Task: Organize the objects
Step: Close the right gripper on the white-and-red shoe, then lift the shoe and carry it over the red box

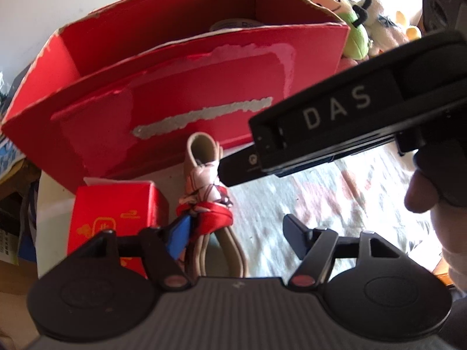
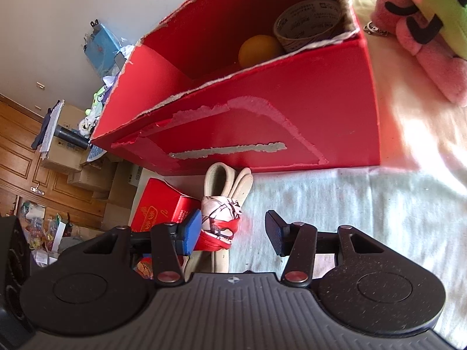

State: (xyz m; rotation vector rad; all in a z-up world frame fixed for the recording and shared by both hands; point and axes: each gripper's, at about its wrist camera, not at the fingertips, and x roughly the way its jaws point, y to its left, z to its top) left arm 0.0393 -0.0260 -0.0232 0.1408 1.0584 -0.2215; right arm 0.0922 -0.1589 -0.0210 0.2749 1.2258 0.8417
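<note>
A beige strap bundle tied with a red and white scarf (image 1: 205, 201) lies on the cloth in front of a big open red cardboard box (image 1: 181, 93). My left gripper (image 1: 236, 237) is open, its fingers either side of the bundle's lower end. In the right wrist view the same bundle (image 2: 223, 213) lies between the open fingers of my right gripper (image 2: 233, 233), close to the blue left pad. The box (image 2: 262, 110) holds a tape roll (image 2: 306, 26) and an orange ball (image 2: 256, 49). The right gripper's body (image 1: 335, 122) hangs over the bundle in the left wrist view.
A small red carton (image 1: 116, 218) stands left of the bundle at the surface's edge, also in the right wrist view (image 2: 163, 207). Plush toys (image 1: 350, 20) sit right of the big box (image 2: 423, 29). Cardboard boxes and clutter (image 2: 73, 151) lie below on the left.
</note>
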